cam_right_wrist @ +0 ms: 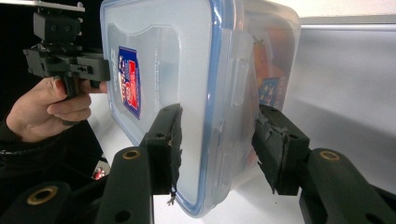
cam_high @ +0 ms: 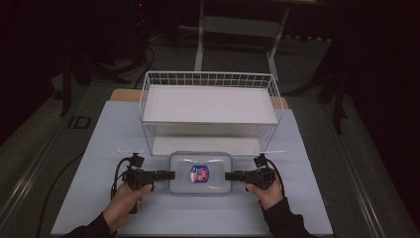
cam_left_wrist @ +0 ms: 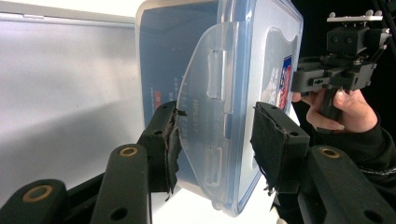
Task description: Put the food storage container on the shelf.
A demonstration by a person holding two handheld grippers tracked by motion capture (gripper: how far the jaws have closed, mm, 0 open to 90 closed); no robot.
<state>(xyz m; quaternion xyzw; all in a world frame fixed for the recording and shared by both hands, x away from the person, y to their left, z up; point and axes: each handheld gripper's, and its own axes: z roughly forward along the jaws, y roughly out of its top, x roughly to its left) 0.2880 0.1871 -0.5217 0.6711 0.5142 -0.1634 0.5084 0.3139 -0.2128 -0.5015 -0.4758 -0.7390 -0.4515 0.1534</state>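
A clear plastic container (cam_high: 200, 173) with a blue-rimmed lid and a red and blue label lies flat at the front middle of the pale mat. My left gripper (cam_high: 172, 174) reaches in level from the left. Its pads clamp the container's (cam_left_wrist: 224, 70) left end over the side latch flap, so the left gripper (cam_left_wrist: 215, 135) is shut on it. My right gripper (cam_high: 227, 175) comes in level from the right, and the right gripper (cam_right_wrist: 217, 135) has its pads pressed on the lid and base of the container's (cam_right_wrist: 196, 70) other end.
A white wire rack (cam_high: 208, 122) with a flat white top and a lower shelf stands right behind the container. The pale mat (cam_high: 109, 139) has bare room to both sides. Beyond the table's edges lie dark floor, cables and a stand.
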